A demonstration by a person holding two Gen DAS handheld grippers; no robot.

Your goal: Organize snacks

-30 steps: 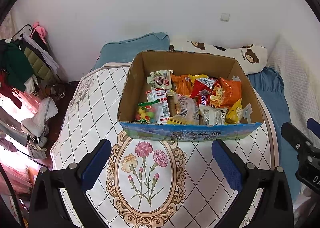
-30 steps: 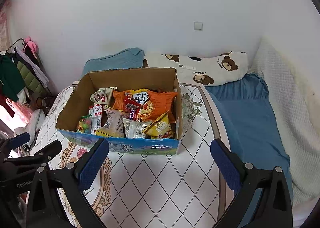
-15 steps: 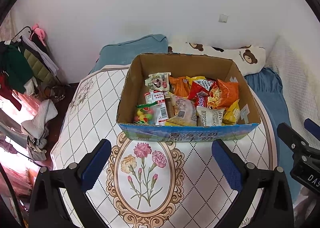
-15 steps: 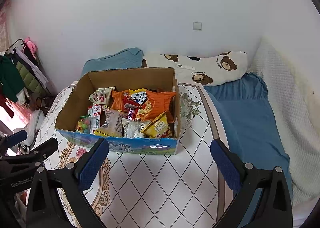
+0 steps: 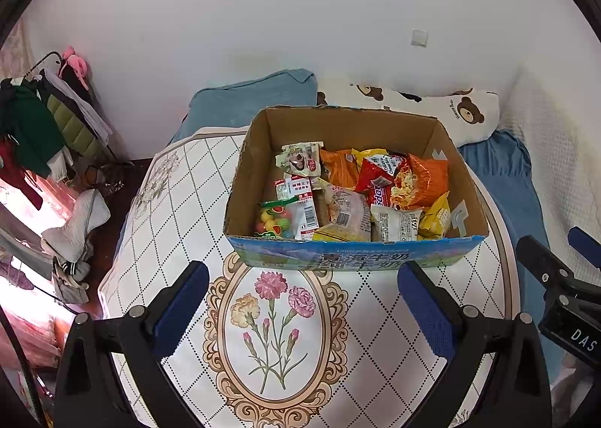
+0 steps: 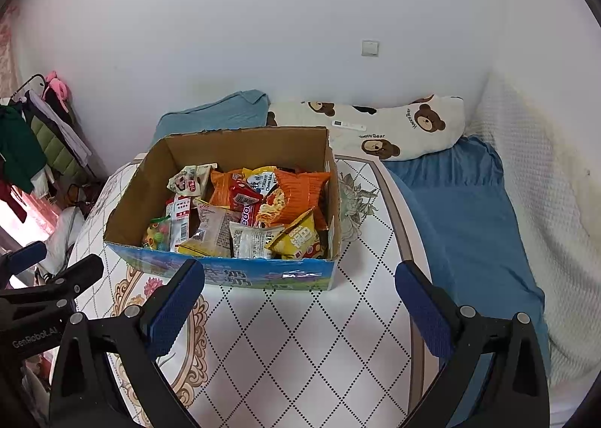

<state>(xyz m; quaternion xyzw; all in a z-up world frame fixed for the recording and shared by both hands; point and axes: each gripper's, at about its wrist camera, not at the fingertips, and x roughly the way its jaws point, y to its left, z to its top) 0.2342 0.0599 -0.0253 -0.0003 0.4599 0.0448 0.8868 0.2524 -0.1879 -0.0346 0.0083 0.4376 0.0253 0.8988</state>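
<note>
Both the left gripper (image 5: 302, 311) and right gripper (image 6: 298, 309) are wide open, empty; the snack packets (image 5: 360, 195), centre frame, probably light and crinkly, are best pinched at sealed edges.

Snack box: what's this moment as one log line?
left tongs open, empty | right tongs open, empty | snack box full, on table, untouched

A white wall (image 5: 263, 15) with a small square switch plate (image 5: 419, 38) fills the background. Against it lie a blue pillow (image 5: 251, 105) and, touching it, a cream pillow printed with brown bears (image 6: 394, 127). A blue sheet (image 6: 462, 225) covers the bed beside a white textured blanket (image 6: 544, 180). At far left, a rack of hanging clothes (image 5: 33, 127) stands above a cluttered floor.
</note>
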